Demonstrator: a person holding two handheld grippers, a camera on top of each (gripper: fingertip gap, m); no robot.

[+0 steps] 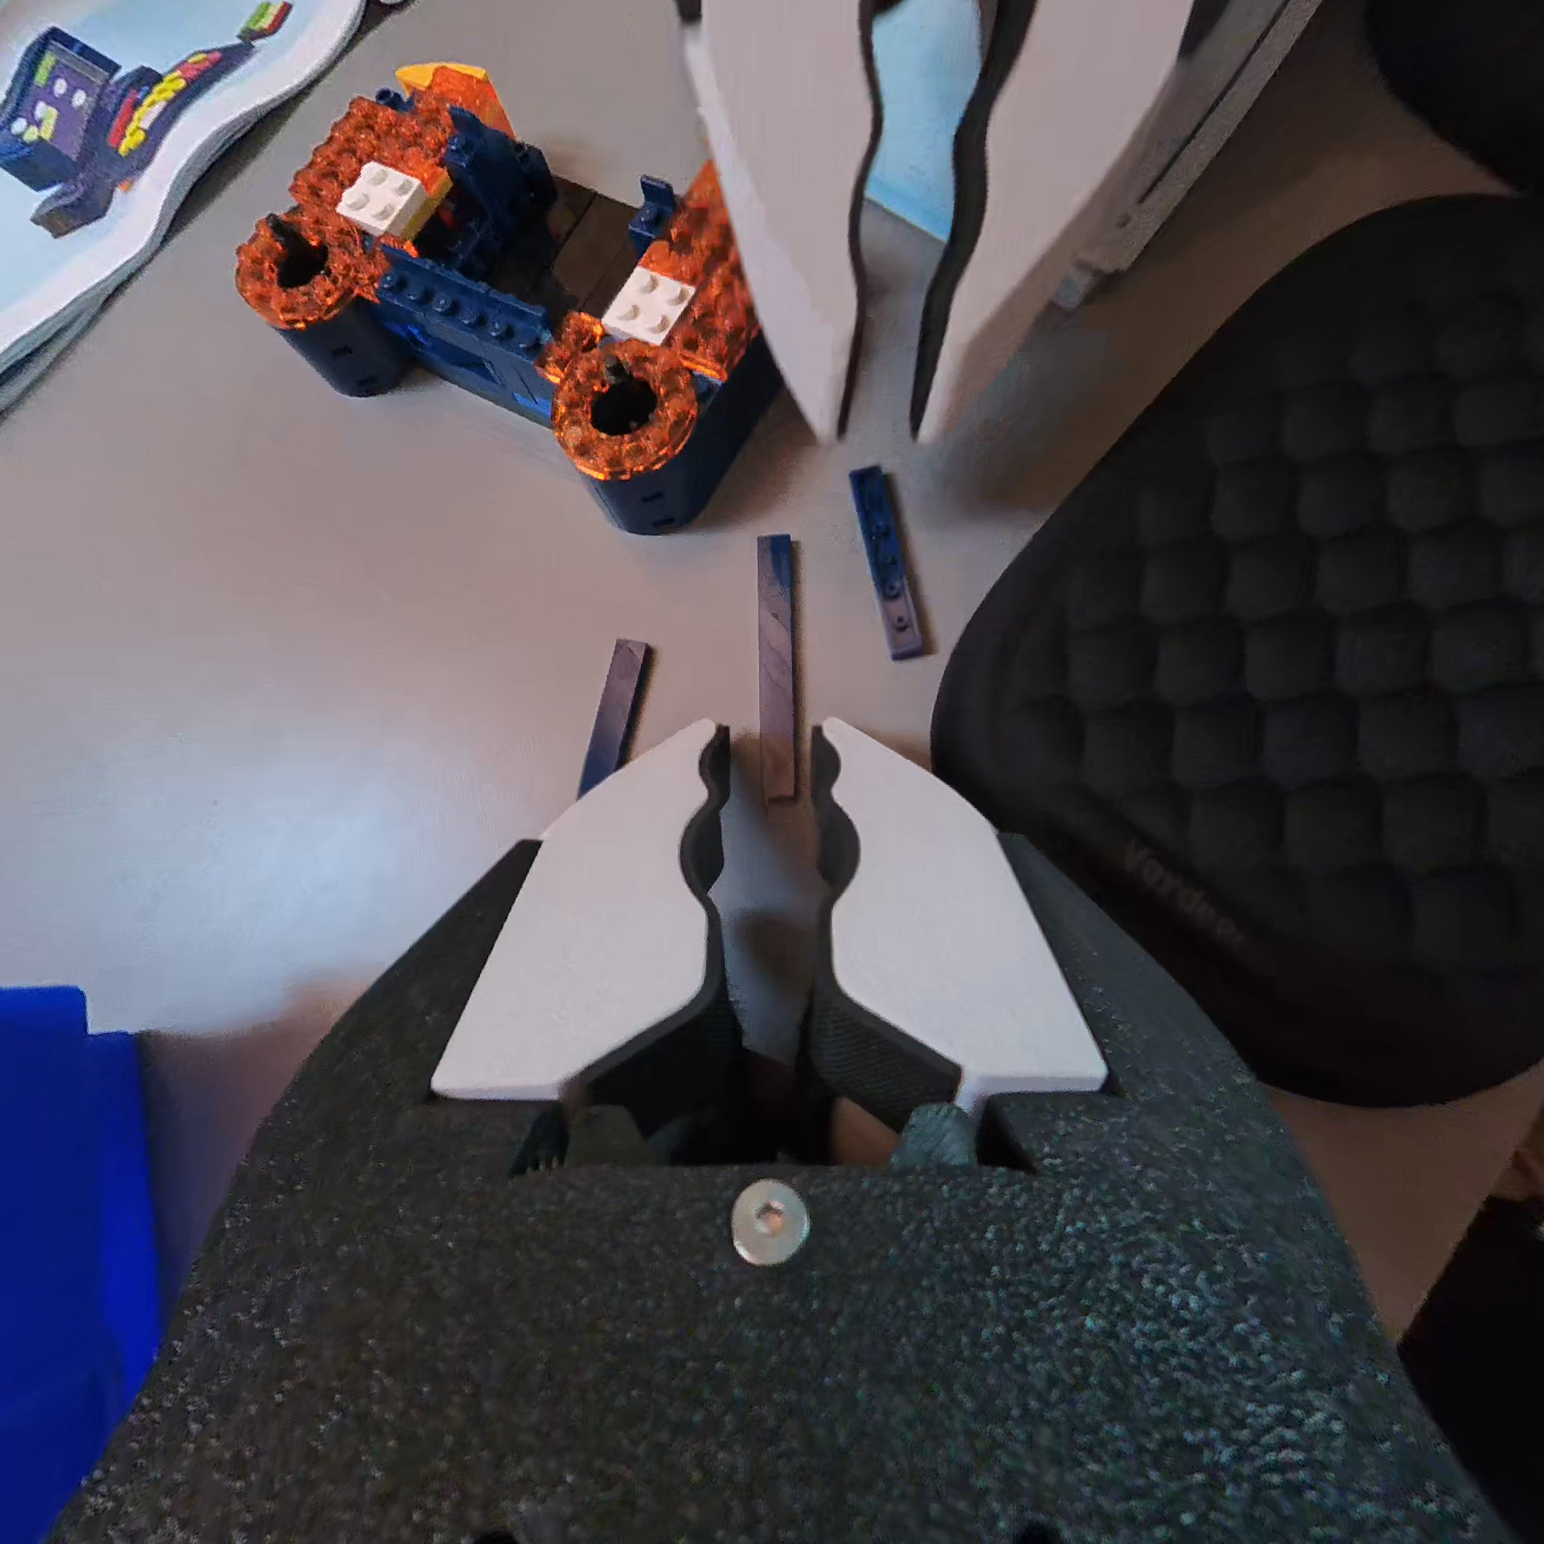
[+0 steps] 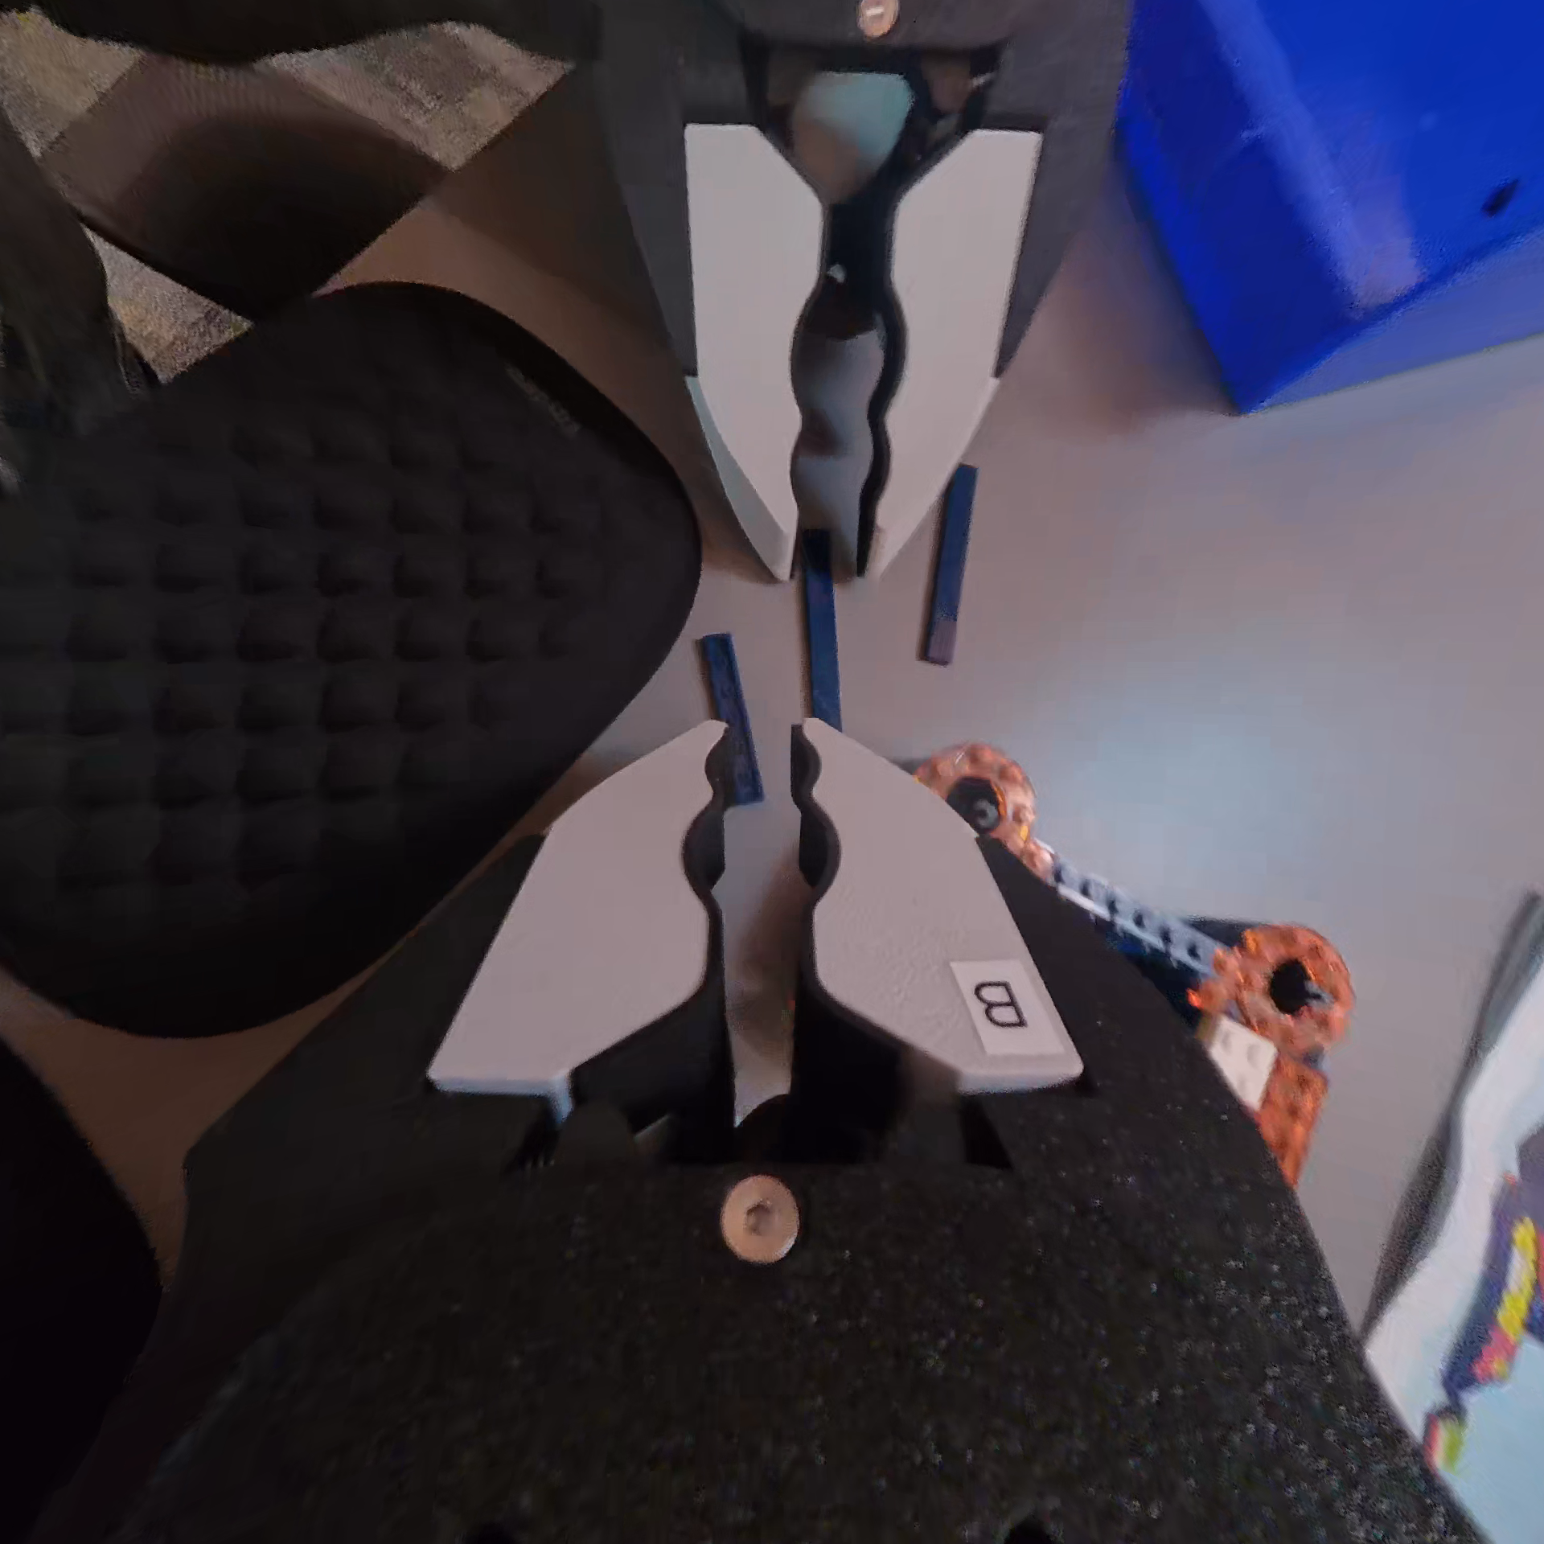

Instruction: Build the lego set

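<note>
Black housing filled the bottom of each wrist view, with pale fingers ahead; the left tongs [image 1: 767, 735] stood slightly parted, holding nothing, a smooth dark blue strip [image 1: 775, 660] lying flat on the grey surface [image 1: 292, 668] with its near end between the tips, neither pad touching it; the right tongs [image 2: 759, 735] were likewise a little open and empty, a studded blue strip [image 2: 728, 702] just by the left fingertip, not gripped. To take the middle strip cleanly, I judged, the left tips should drop level and straddle its narrow sides squarely. A third blue strip [image 1: 620, 702] lay at centre left, partly behind the left finger; an orange and navy brick model [image 1: 501, 334] sat at upper left, close to the right tongs; a black cushion [image 1: 1295, 627] crowded the right edge; a booklet [image 1: 167, 125] and blue box [image 2: 1337, 184] sat farther off.
</note>
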